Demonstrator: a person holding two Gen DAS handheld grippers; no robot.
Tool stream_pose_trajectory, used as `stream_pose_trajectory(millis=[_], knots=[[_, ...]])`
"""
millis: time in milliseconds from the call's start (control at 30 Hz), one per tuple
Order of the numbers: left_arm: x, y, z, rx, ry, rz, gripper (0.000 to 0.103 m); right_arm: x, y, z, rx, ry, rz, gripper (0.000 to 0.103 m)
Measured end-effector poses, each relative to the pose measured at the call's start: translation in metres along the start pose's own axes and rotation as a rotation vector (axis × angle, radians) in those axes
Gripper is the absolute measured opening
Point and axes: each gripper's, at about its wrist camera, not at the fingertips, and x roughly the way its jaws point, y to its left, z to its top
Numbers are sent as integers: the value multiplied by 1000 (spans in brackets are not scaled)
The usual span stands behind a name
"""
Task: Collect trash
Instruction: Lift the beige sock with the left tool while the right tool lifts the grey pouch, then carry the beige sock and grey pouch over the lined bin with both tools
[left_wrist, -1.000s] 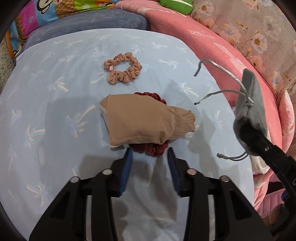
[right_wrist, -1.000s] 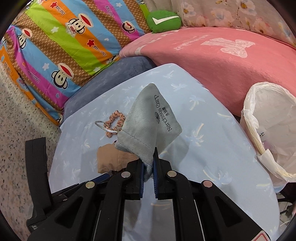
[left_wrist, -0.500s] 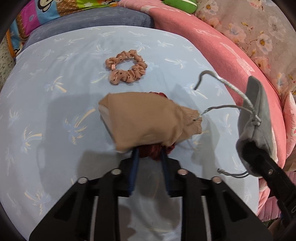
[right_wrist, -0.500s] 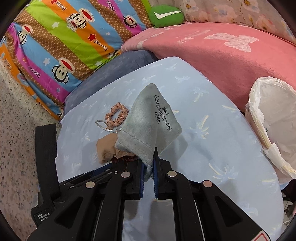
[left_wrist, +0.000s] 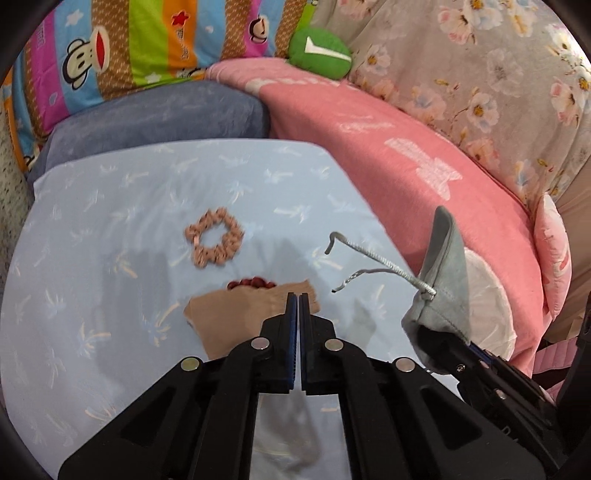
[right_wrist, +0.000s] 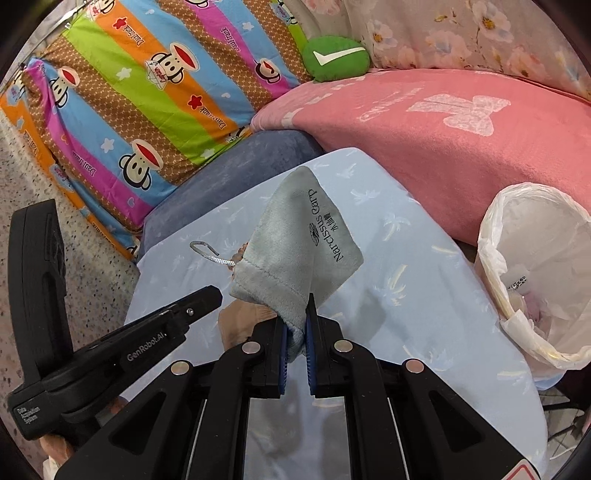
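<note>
My left gripper (left_wrist: 297, 295) is shut with nothing between its pads and hangs above the light blue sheet (left_wrist: 92, 258). Under its tips lies a tan pouch (left_wrist: 229, 317) with a dark red scrunchie (left_wrist: 251, 284) peeking out from beneath. A pink scrunchie (left_wrist: 214, 240) lies farther back on the sheet. My right gripper (right_wrist: 295, 321) is shut on the lower corner of a grey drawstring pouch (right_wrist: 295, 251), held up in the air with its silver cord sticking out to the left. The same grey pouch (left_wrist: 443, 280) shows at the right of the left wrist view.
A white-lined trash bin (right_wrist: 535, 277) stands open to the right of the sheet. A pink blanket (left_wrist: 424, 166) borders the sheet's right side. A grey-blue cushion (left_wrist: 159, 110), a striped cartoon pillow (right_wrist: 147, 92) and a green cushion (right_wrist: 336, 57) lie behind.
My left gripper closed near the red scrunchie and tan pouch, then rose shut and empty; both stayed on the sheet. My right gripper lifted slightly, still holding the grey pouch.
</note>
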Motion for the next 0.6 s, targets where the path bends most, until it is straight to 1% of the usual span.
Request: stream_pose_trajectory(millis=[67, 167, 267, 300, 333, 367, 400, 433, 467, 600], knots=[[0, -3, 4, 10, -8, 6, 2, -5, -5, 1, 3, -8, -5, 8], [4, 1, 0, 3, 1, 28, 2, -10, -13, -1, 15, -11, -10, 8], [17, 11, -9, 5, 55, 60, 4, -9, -19, -4, 25, -5, -13, 8], [23, 15, -12, 0, 72, 73, 10, -7, -19, -5, 27, -1, -14, 7], [31, 22, -16, -13, 95, 83, 22, -5, -20, -6, 29, 5, -12, 7], [37, 28, -18, -31, 109, 85, 30, -2, -20, -7, 29, 9, -11, 8], [40, 33, -21, -45, 115, 86, 44, 1, -19, -8, 27, 14, -11, 7], [43, 37, -22, -55, 118, 99, 50, 3, -19, -8, 26, 20, -9, 7], [46, 39, -24, -58, 117, 113, 51, 6, -18, -10, 26, 25, -8, 7], [58, 45, -21, -62, 127, 116, 64, 16, -16, -11, 23, 42, -6, 7]])
